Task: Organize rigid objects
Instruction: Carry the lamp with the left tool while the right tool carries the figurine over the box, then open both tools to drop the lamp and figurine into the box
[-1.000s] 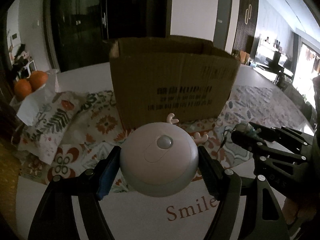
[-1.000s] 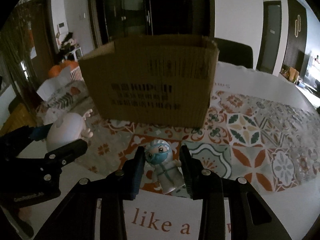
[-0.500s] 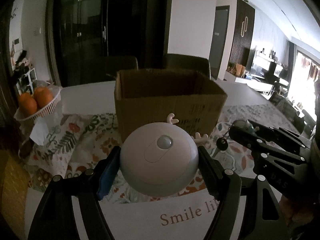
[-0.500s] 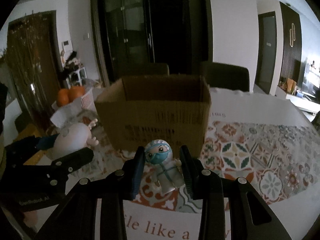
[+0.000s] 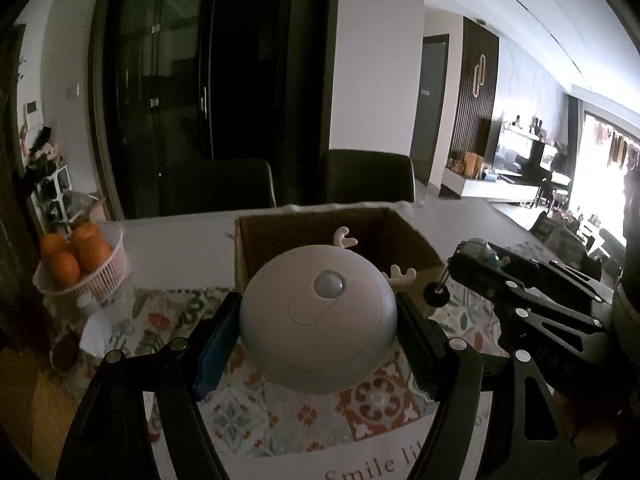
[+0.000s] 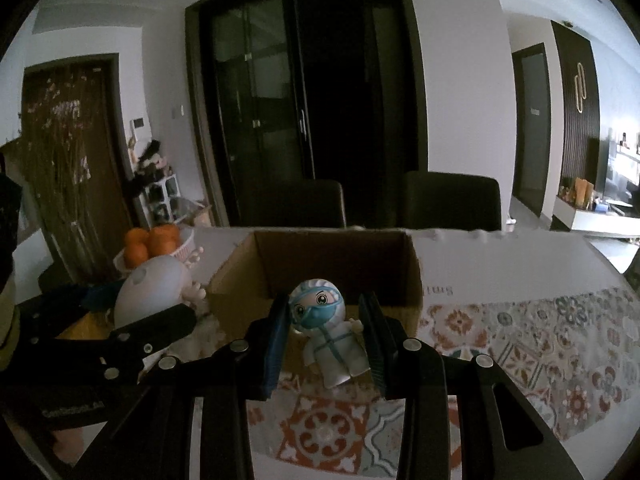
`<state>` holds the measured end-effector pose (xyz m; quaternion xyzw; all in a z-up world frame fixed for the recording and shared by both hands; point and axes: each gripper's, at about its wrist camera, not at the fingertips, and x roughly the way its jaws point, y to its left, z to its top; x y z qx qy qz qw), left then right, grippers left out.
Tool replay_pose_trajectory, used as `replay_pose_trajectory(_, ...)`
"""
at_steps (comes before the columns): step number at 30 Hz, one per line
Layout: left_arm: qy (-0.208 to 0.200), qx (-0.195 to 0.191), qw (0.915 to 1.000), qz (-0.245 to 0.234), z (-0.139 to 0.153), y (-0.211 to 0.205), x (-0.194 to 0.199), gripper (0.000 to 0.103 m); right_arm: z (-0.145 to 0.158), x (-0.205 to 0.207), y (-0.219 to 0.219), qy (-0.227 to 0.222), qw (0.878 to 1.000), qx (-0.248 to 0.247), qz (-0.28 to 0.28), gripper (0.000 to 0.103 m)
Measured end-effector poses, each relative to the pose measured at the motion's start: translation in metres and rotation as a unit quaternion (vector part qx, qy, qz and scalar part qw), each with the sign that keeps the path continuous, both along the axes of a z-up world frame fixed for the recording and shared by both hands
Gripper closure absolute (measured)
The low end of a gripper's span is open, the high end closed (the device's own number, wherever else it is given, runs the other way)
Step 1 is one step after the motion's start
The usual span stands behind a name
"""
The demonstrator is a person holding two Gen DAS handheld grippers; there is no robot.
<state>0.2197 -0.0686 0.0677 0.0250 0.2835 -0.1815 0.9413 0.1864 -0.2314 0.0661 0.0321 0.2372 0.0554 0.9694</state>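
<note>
My left gripper point(image 5: 318, 340) is shut on a round white night light with small antlers point(image 5: 319, 316), held in the air just in front of the open cardboard box point(image 5: 416, 236). My right gripper point(image 6: 326, 342) is shut on a small figurine in a white suit and blue mask point(image 6: 330, 338), held above the near rim of the same box point(image 6: 240, 276). The night light also shows at the left of the right wrist view point(image 6: 150, 290). The right gripper with the figurine shows at the right of the left wrist view point(image 5: 476, 254).
A white basket of oranges point(image 5: 80, 268) stands to the left of the box, also seen in the right wrist view point(image 6: 154, 242). A patterned cloth point(image 6: 540, 336) covers the table. Two dark chairs point(image 6: 452, 200) stand behind the table.
Both grippers have risen with their objects and moved toward the box. I now look down into the box opening instead of at its front wall.
</note>
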Motion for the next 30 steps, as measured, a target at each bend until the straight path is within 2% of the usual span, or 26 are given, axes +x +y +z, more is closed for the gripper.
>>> replay_pose_trajectory(10,-0.004,0.006,1.0000,-0.001,0.015,-0.010,0.032,0.028,0.022,0.027,-0.003,-0.015,1.000,-0.005,-0.006,0.067)
replay_pose_trajectory(16,0.006,0.014,0.9999,0.004,0.016,-0.012,0.054,0.028,0.024,0.051,-0.008,-0.003,1.000,-0.008,-0.006,0.067)
replay_pose_trajectory(30,0.058,0.018,0.9981,0.011,-0.004,-0.019,0.107,0.028,0.012,0.102,-0.012,0.029,1.000,-0.011,-0.001,0.067)
